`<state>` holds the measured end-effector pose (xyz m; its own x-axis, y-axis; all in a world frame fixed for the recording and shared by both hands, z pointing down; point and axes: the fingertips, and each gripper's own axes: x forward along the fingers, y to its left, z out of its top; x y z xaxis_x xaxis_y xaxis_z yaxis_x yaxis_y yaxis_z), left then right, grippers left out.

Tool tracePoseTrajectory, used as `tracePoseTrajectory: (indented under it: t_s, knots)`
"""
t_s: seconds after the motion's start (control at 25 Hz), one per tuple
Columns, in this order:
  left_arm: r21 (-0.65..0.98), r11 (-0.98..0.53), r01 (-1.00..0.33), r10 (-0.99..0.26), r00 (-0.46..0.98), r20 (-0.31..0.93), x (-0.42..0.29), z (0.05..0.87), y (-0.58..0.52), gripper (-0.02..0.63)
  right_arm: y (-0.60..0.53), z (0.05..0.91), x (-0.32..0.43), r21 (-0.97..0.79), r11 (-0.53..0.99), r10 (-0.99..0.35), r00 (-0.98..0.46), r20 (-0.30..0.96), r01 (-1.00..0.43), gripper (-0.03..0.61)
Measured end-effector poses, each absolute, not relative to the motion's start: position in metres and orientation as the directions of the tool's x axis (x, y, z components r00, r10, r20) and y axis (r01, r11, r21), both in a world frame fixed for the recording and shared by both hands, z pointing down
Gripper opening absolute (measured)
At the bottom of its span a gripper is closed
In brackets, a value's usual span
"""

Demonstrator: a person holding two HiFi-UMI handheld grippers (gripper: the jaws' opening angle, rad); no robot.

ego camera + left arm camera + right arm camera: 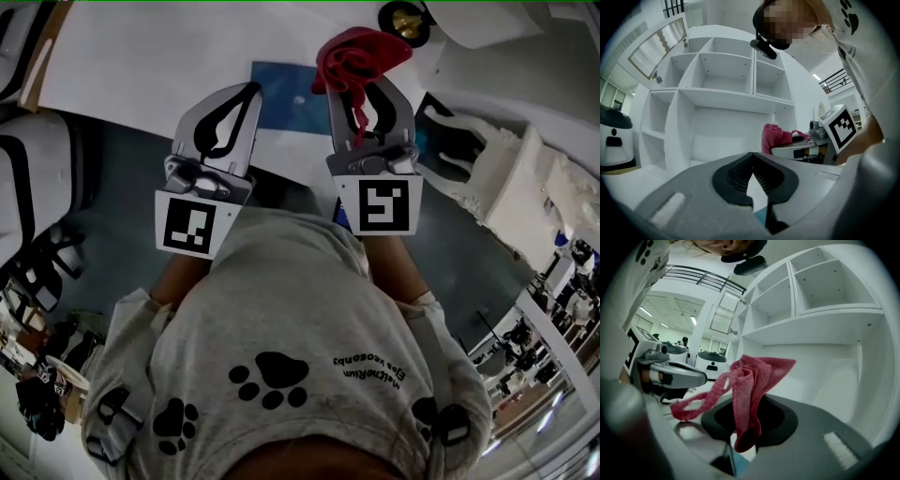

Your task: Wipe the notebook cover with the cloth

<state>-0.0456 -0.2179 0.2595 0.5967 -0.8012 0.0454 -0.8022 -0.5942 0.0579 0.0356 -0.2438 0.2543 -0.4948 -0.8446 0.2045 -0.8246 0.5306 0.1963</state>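
A blue notebook [281, 96] lies flat on the white table [141, 56], just ahead of both grippers. My right gripper [364, 89] is shut on a red cloth [354, 54], which bunches above the jaw tips and hangs over the notebook's right edge. In the right gripper view the cloth [751, 380] stands up from the closed jaws, with a loop trailing left. My left gripper [251, 89] is shut with nothing in it and hovers over the notebook's left part. The left gripper view shows the cloth [776, 137] off to the right.
A white shelving unit [726, 70] with bare compartments rises behind the table. A white moulded object [506, 178] sits at the right, and a black and gold item [405, 19] at the far edge. White machines [710, 363] stand across the room.
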Motion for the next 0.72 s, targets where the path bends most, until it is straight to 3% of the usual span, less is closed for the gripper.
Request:
tracePoseTrajectory:
  t_s: [0.72]
  knots:
    - [0.088,-0.561,-0.823,-0.809,0.568,0.151,-0.067,0.347,-0.21,0.005,-0.25,0.349,-0.003,0.277,0.686,-0.723,-0.589,0.36,-0.673,0.075]
